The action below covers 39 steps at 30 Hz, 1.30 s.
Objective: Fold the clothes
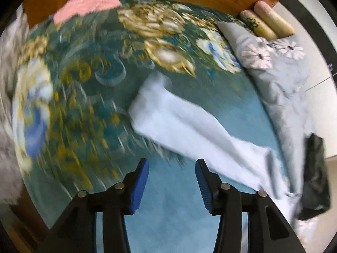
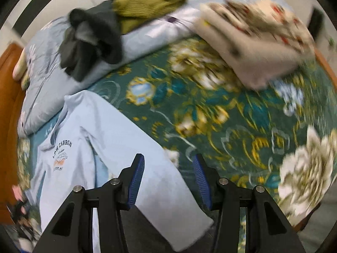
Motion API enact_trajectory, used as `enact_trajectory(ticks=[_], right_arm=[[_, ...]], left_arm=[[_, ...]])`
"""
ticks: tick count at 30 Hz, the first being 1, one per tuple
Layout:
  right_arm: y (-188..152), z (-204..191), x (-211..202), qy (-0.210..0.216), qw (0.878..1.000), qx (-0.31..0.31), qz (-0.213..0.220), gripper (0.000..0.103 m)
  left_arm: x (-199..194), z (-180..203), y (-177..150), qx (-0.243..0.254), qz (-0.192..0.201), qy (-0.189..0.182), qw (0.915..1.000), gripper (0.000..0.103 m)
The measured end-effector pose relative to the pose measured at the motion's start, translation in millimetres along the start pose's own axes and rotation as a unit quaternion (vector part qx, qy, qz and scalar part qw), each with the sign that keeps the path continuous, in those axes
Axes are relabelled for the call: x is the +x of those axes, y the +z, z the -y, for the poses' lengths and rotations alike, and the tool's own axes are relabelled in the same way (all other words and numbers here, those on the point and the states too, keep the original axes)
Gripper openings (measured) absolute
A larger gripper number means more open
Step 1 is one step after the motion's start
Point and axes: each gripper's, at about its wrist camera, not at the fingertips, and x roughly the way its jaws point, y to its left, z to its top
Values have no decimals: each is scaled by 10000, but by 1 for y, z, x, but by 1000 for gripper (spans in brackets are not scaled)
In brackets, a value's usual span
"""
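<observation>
Quick count: one light blue hoodie [image 2: 118, 139] on bedspread [image 2: 231, 126]. One olive sweater [image 2: 145, 2], one dark garment [image 2: 92, 40], both on grey duvet [image 2: 42, 80]. One folded beige floral blanket [image 2: 257, 42]. One pink towel [image 1: 86, 4]. Two bolsters [image 1: 267, 21]. One black bag [image 1: 316, 175], blurry. Two grippers: left [image 1: 171, 186], right [image 2: 168, 179].

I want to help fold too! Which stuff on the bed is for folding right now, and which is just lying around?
For the job:
- light blue hoodie, spread flat
- left gripper and right gripper, both open, holding nothing

Just lying about:
- olive green sweater
- dark grey garment
- folded beige patterned cloth
- pink towel
- pillows
</observation>
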Motion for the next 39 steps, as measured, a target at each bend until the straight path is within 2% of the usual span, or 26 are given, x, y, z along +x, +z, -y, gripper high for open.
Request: enact_trajectory(ticks=[3, 7, 13, 19, 26, 27, 28, 29, 31, 34, 39], right_arm=[[-15, 37, 8, 391, 9961, 698, -361, 50], [-37, 68, 13, 721, 9868, 1328, -580, 50], [-69, 118, 26, 1246, 9607, 2349, -795, 50], [-84, 132, 40, 1612, 9449, 2675, -981, 50], [-85, 121, 57, 2108, 9332, 2653, -1199, 49], [-84, 118, 58, 2173, 9322, 2641, -1185, 43], [-84, 116, 58, 2228, 9315, 2633, -1153, 32], [-83, 114, 58, 2283, 9308, 2625, -1120, 27], [-80, 109, 54, 2376, 9317, 2555, -1010, 8], [-69, 104, 43, 2325, 9421, 2305, -730, 5], [-37, 107, 12, 1953, 9614, 1936, -77, 4]], left_arm=[[-10, 19, -25, 142, -143, -235, 9995, 50], [-23, 51, -43, 333, -197, -591, 9975, 54], [-35, 107, -52, 792, -255, -864, 9928, 56], [-42, 140, -67, 1158, -343, -984, 9878, 57], [-51, 145, -73, 1266, -371, -948, 9867, 58], [-53, 145, -73, 1260, -362, -934, 9870, 58], [-54, 144, -73, 1252, -356, -924, 9872, 58], [-55, 144, -73, 1244, -350, -914, 9874, 58], [-57, 142, -72, 1229, -336, -896, 9878, 58], [-61, 142, -71, 1227, -300, -870, 9882, 58], [-65, 143, -70, 1273, -274, -854, 9878, 58]])
